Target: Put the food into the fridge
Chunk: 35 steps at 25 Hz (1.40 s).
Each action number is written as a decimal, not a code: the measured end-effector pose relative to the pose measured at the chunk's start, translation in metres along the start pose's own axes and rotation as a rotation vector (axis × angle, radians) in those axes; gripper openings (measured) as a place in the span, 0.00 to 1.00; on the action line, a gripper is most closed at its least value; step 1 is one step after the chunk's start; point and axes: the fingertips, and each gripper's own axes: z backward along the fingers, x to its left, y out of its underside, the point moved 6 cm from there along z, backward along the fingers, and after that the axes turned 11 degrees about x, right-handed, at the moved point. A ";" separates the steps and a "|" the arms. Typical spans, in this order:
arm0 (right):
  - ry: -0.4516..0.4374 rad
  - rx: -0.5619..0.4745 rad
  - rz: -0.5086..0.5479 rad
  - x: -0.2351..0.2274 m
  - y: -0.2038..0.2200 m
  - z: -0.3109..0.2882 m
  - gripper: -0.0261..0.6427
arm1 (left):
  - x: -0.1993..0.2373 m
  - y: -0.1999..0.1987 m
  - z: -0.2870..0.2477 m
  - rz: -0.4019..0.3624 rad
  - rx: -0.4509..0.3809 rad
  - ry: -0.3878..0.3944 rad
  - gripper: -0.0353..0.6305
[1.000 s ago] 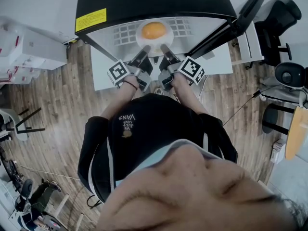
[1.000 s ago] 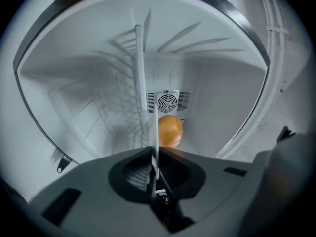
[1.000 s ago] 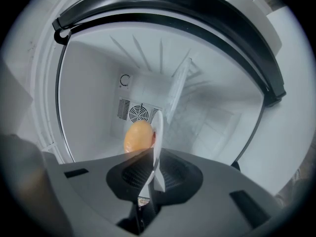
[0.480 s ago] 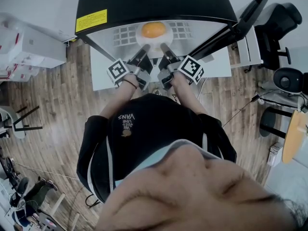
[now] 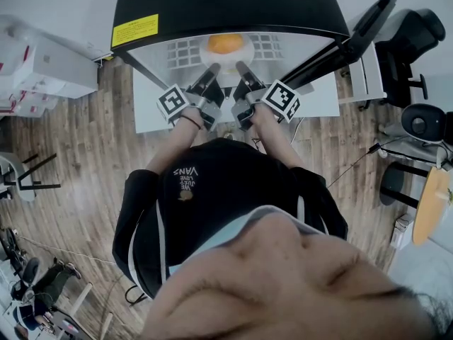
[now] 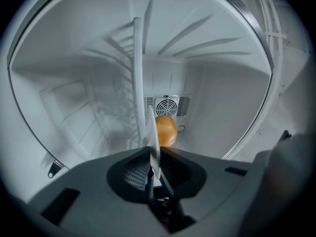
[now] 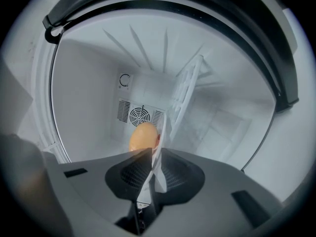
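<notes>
Head view, looking steeply down into the open fridge [image 5: 226, 6]. 1 orange [image 5: 226, 44] sits at the centre of a white plate [image 5: 228, 61]. The plate lies inside the compartment at the level of the wire shelf [image 5: 185, 48]. Whether its base already bears on the shelf cannot be confirmed.

The left gripper [image 5: 211, 71] and right gripper [image 5: 242, 68] meet the plate's near rim side by side. Both point about level into the fridge, which keeps the plate flat so that the round fruit does not roll off. Taking the rim rather than the orange keeps the fingers clear of the food and lets 2 hands share the load.

Left gripper view: the fingers are clenched on the thin white rim. The orange lies just beyond them, with the fan [image 6: 167, 106] on the far wall behind it.

Right gripper view: the fingers have just been parting. The rim is between them, but they appear slackened off it rather than pinching.

Judged stage: delivery is nearly complete. Release has begun on the right side while the left gripper steadies the plate. The next move probably calls for the left fingers to let go. Both grippers would then draw straight back toward the near side without nudging the rim.
</notes>
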 end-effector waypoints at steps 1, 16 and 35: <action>-0.001 0.001 -0.001 0.000 0.000 -0.001 0.11 | 0.000 -0.001 0.000 -0.002 -0.001 -0.001 0.11; -0.003 0.006 0.019 -0.001 -0.004 -0.008 0.12 | 0.003 -0.005 0.001 -0.004 -0.023 0.003 0.12; 0.123 -0.031 0.585 0.018 -0.001 0.023 0.36 | -0.006 0.006 0.021 -0.306 0.025 -0.103 0.23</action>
